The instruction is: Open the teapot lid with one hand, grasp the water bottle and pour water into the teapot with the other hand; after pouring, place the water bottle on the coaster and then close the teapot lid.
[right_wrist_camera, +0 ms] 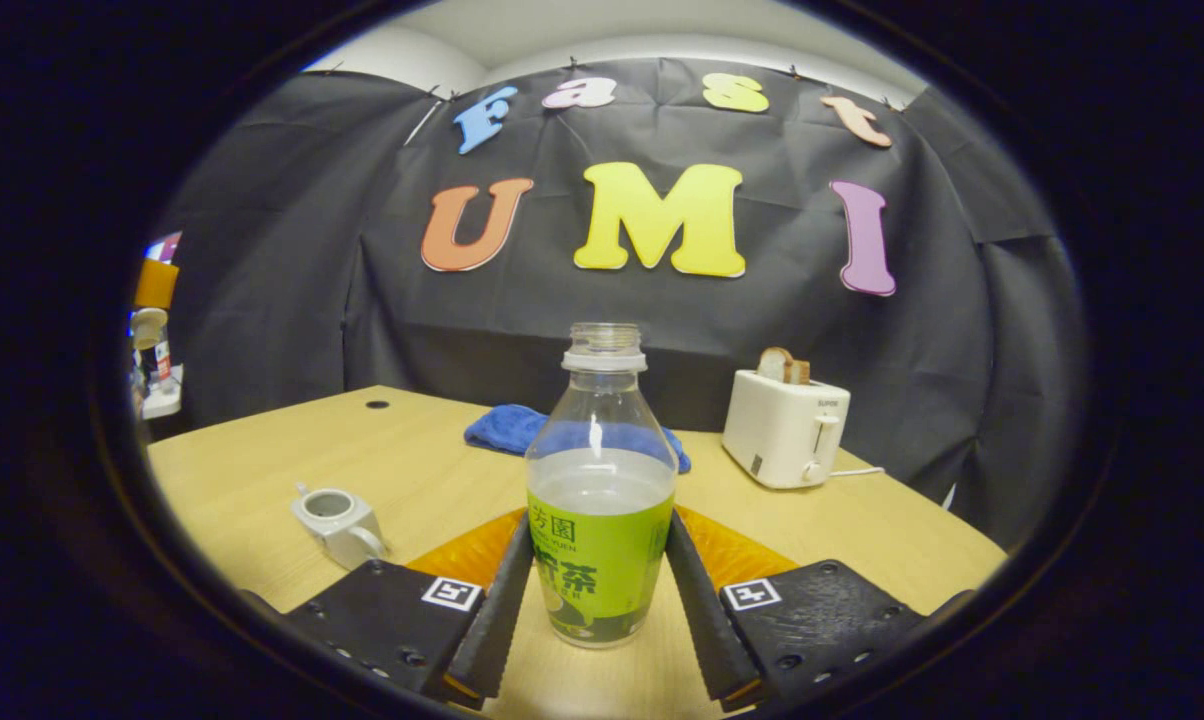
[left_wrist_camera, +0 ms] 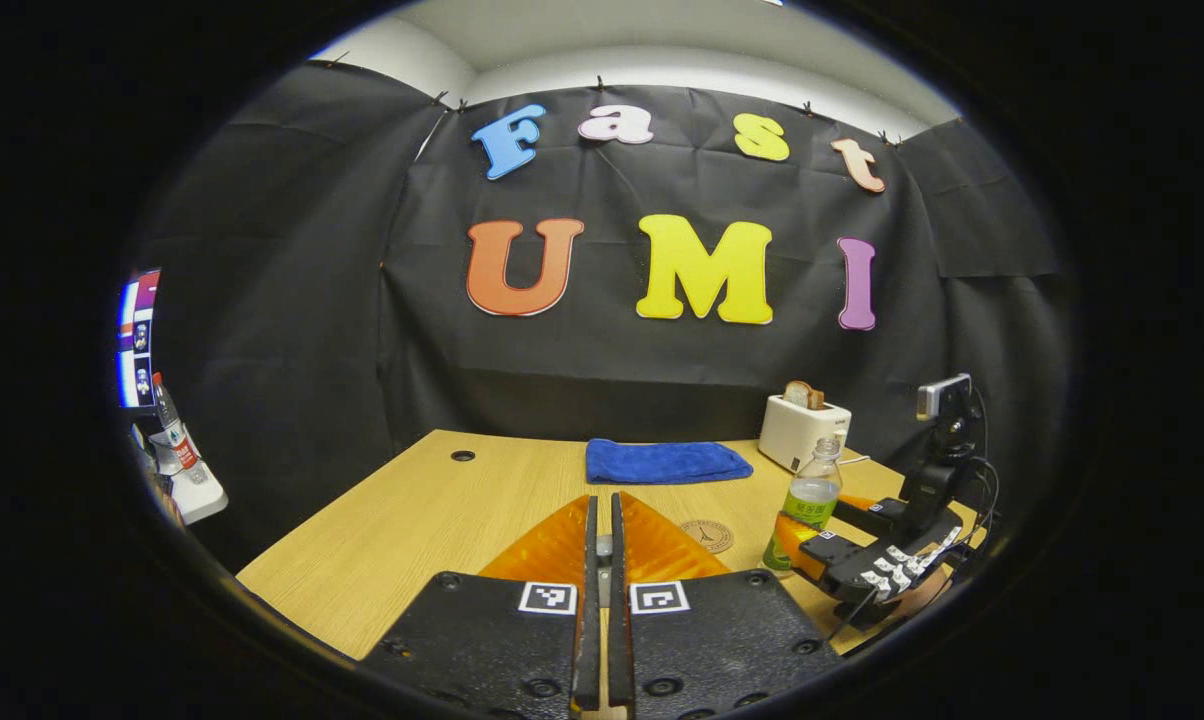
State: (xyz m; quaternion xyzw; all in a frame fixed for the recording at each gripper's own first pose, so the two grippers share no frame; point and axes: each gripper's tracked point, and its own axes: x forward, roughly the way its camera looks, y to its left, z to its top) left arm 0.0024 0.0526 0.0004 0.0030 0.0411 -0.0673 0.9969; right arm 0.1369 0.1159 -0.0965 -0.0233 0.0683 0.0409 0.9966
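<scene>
While our right gripper (right_wrist_camera: 599, 590) pinches the water bottle (right_wrist_camera: 600, 500) upright near the table's (right_wrist_camera: 262, 470) front edge, our left gripper (left_wrist_camera: 603, 560), fingers pressed together, hovers beside the coaster (left_wrist_camera: 707, 536); the open teapot (right_wrist_camera: 339, 523) sits left.

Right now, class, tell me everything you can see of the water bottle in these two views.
The water bottle is clear plastic with a green label around its lower half, no cap on its neck, and clear liquid up to about the label's top. It stands upright on the wooden table. The right gripper has one finger against each side of the label. In the left gripper view it stands at the right, near the toaster, beside a round coaster.
</scene>
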